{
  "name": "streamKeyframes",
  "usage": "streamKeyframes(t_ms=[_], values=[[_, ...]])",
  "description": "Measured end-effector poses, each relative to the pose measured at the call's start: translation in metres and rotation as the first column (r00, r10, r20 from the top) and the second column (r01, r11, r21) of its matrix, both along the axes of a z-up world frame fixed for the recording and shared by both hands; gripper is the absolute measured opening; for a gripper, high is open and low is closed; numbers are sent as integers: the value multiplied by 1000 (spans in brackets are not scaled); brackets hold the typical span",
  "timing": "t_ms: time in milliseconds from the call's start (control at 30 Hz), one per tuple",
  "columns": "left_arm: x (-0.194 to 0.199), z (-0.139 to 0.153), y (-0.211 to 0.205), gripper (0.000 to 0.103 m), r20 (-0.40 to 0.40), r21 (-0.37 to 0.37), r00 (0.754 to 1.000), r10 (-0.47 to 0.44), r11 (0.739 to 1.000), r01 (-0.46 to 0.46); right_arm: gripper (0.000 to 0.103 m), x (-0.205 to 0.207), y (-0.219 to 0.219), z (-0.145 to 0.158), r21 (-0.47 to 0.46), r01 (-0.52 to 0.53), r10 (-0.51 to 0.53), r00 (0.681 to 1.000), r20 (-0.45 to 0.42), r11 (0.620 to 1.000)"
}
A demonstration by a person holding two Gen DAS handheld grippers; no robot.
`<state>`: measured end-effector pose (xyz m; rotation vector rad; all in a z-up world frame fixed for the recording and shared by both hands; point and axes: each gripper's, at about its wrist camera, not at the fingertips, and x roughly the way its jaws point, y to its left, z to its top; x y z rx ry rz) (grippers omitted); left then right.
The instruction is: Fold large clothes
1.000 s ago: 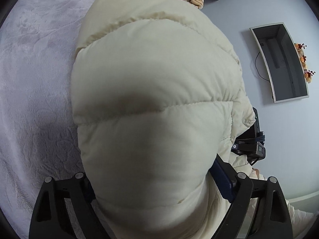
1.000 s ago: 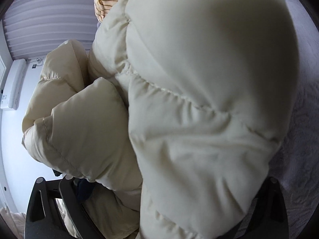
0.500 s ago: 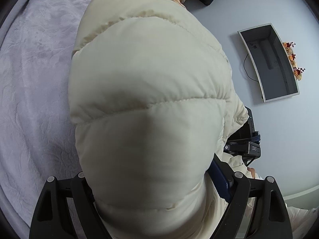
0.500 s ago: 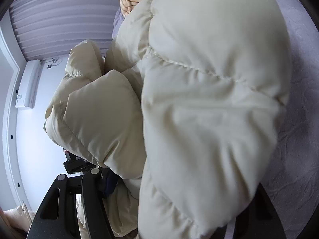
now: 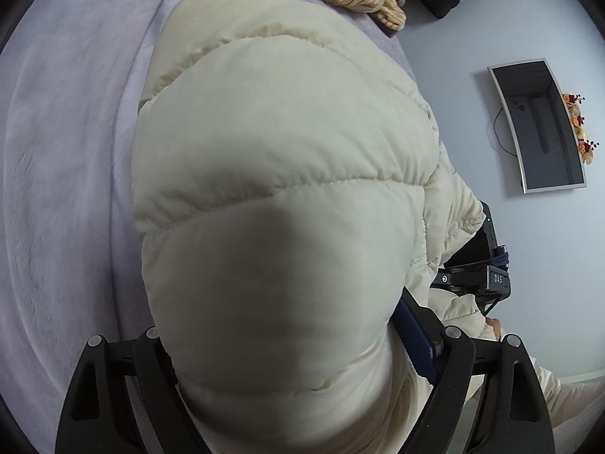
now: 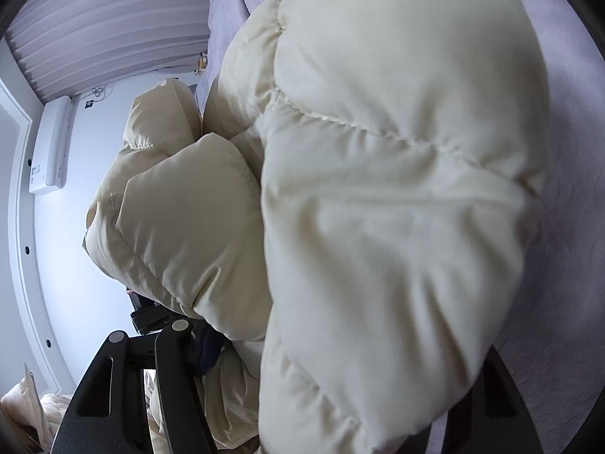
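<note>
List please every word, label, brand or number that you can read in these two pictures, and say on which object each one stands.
"DAS": on the side of the black device behind the cream puffer jacket, left wrist view.
Small label on the white wall unit, right wrist view: too small to read.
Dark mark on the wall beside that unit: too blurred to read.
Jacket and both claws: no text visible.

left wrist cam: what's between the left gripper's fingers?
A thick quilted fold of the cream puffer jacket fills the left gripper; shown in the left wrist view.
</note>
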<state>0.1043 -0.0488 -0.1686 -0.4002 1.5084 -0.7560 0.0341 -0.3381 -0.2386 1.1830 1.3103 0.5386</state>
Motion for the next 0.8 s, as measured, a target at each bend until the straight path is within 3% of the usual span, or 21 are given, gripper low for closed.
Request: streamKeyframes(t_ms=[167,300,467,633,667,700,733,800], values=[[-31,-33,17,92,23,115,1000,17,993,-20,68,-29,38,-31,-70,-50,47,997,-54,996],[-36,-35,22,92,40,120,998,38,992,-43,74,-32,36,-42,-167,-59,43,994,-102,984],[-44,-30,26,92,54,119,998,36,992,-42,78,-34,24,8,-365,-127,88,989,-122,922],[-57,-22,30,92,60,122,998,36,992,-43,76,-50,-9,77,-518,-52,27,998,-55,854],[-58,-21,32,92,60,125,997,38,991,-45,72,-59,-5,84,-530,-37,11,999,-52,847],[-58,-18,33,92,64,134,997,41,990,-50,56,-59,-8,82,-540,-35,-4,997,-71,841],[-58,-14,35,92,75,144,996,46,988,-57,29,-54,-4,78,-548,-41,-20,994,-104,836],[-58,1,38,92,110,163,993,48,985,-65,8,-47,4,55,-543,-37,-64,984,-167,839]])
